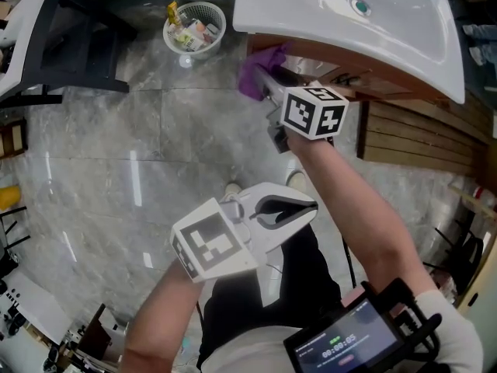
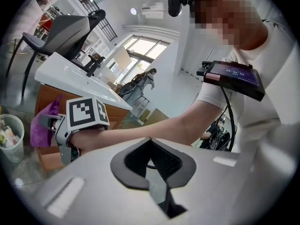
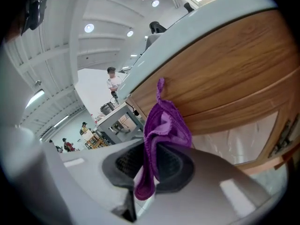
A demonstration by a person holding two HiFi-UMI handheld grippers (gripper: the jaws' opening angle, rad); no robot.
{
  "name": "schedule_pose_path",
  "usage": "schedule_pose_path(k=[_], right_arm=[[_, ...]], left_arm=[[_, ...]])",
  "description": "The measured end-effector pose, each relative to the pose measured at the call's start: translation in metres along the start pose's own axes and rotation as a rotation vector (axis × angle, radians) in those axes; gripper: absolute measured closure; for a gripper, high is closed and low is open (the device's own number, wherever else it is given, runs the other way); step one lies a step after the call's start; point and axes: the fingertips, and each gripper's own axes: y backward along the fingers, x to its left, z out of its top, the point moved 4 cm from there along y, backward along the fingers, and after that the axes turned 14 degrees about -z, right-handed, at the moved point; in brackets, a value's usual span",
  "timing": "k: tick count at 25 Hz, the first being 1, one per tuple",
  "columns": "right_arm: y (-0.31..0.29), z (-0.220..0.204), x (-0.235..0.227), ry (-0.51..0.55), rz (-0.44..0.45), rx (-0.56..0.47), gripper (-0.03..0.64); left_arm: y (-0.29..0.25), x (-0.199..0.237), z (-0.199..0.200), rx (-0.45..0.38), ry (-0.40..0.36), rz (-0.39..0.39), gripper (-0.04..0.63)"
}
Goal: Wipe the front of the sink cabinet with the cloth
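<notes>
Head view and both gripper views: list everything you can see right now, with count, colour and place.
Basin: one, white, on top of the cabinet.
Sink cabinet: one, brown wood, under the basin.
Cloth: one, purple, in the right gripper's jaws, up at the cabinet front.
Basket: one, white mesh, on the floor left of the cabinet, holding packets.
Floor: grey glossy tiles.
Screen device: one, black, lower right of the head view.
Right gripper: shut on the cloth.
Left gripper: shut, empty, held back near the body.
</notes>
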Motion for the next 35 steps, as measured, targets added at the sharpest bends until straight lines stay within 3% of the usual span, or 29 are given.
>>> schedule_pose_path(k=[4, 8, 12, 16, 22, 26, 30, 35], right_arm=[[0.025, -0.005, -0.016, -0.046, -0.025, -0.015, 0.561], [0.055, -0.005, -0.044, -0.099, -0.076, -0.034, 0.561], [0.112, 0.000, -0.112, -0.124, -0.155, -0.066, 0.561], [0.170, -0.001, -0.198, -0.144, -0.292, -0.099, 0.561], [0.220, -0.002, -0.324, -0.115, -0.490, -0.116, 0.561], [0.229, 0.001, -0.381, -0.103, -0.582, -0.100, 0.561], [0.226, 0.007, -0.410, -0.100, -0.628, -0.077, 0.561], [0.204, 0.005, -0.405, -0.084, -0.595, -0.047, 0.561]], left_arm=[[-0.015, -0.001, -0.004, 0.014, -0.002, -0.065, 0.589], [-0.033, 0.003, -0.001, 0.042, 0.005, -0.179, 0.589], [-0.076, 0.007, 0.006, 0.046, -0.008, -0.268, 0.589], [-0.114, 0.013, 0.005, 0.066, -0.018, -0.327, 0.589], [-0.161, 0.028, -0.005, 0.107, -0.010, -0.355, 0.589], [-0.178, 0.025, -0.009, 0.107, -0.005, -0.362, 0.589], [-0.186, 0.016, -0.008, 0.096, -0.014, -0.352, 0.589], [-0.187, 0.020, -0.005, 0.066, -0.015, -0.324, 0.589]])
